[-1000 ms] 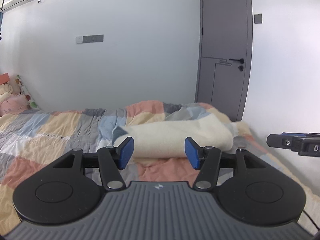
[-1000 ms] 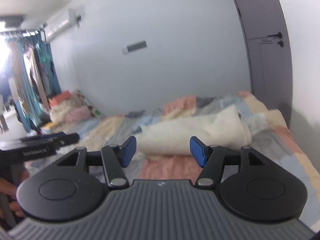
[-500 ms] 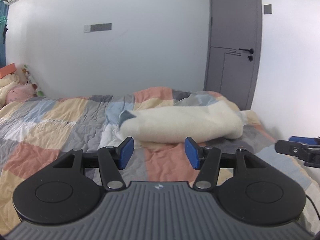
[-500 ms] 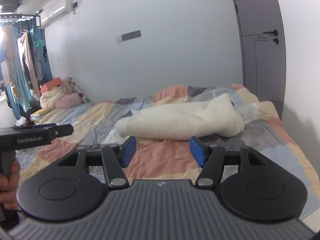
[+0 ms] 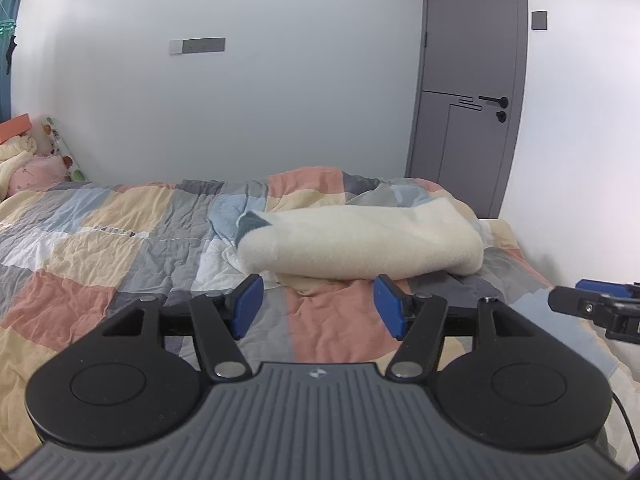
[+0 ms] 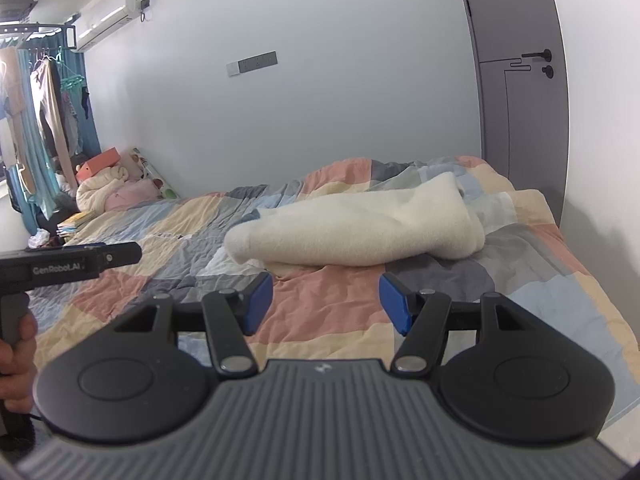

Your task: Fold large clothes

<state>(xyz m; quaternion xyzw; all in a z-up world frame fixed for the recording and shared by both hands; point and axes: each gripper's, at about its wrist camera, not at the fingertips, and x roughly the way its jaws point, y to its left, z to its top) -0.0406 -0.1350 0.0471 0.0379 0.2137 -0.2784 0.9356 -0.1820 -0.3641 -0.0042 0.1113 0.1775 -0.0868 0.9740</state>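
Observation:
A cream fleece garment lies rolled up across the patchwork quilt at the far side of the bed. In the right wrist view the same cream roll sits ahead of the blue pads. My left gripper hovers short of it above the quilt, its jaws opening with nothing between them. My right gripper is open and empty, also short of the roll. Each gripper shows at the edge of the other's view: the right one, the left one with a hand on its grip.
A grey door stands behind the bed's far right corner, with white walls behind and to the right. Pillows and soft bedding are piled at the head of the bed. Clothes hang on a rack at far left.
Both grippers have sunk a little, and the views now look further down onto the quilt. The cream roll sits lower in the pictures and fully beyond the pads.

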